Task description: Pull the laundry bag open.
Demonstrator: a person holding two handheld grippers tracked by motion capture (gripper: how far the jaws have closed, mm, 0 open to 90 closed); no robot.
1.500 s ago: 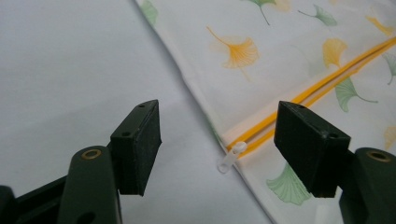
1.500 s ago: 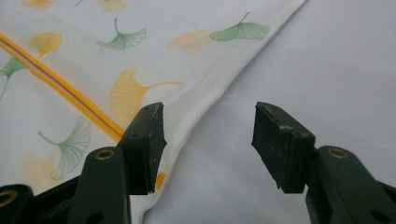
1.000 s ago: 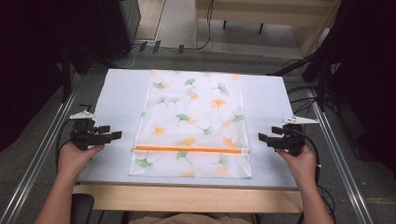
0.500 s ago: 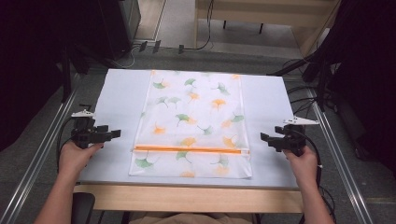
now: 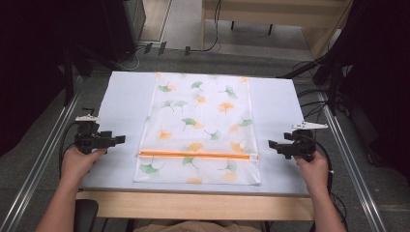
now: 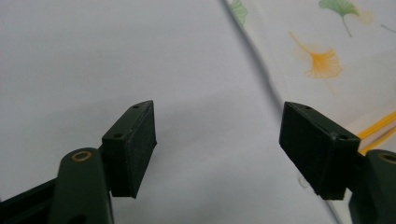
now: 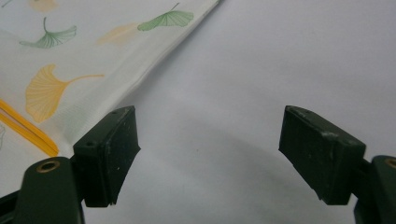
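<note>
A flat white bag (image 5: 200, 128) printed with green and orange ginkgo leaves lies in the middle of the table, with an orange zip strip (image 5: 196, 155) across its near end. My left gripper (image 5: 118, 139) hovers to the left of the strip, open and empty, its jaws aimed at the bag's left edge (image 6: 261, 84). On the other side, level with the strip, my right gripper (image 5: 272, 145) is open and empty too, pointing at the bag's right edge (image 7: 144, 70). In the left gripper view the strip's end (image 6: 378, 126) shows beside the right jaw.
The bag lies on a pale blue-white tabletop (image 5: 121, 101) with a wooden front edge (image 5: 193, 205). Metal rails (image 5: 43, 159) run along both sides. Cables (image 5: 314, 99) trail off the right side. Dark equipment stands beyond the far edge.
Both grippers have drifted slightly toward me and outward, away from the bag's sides. The bag has not moved.
</note>
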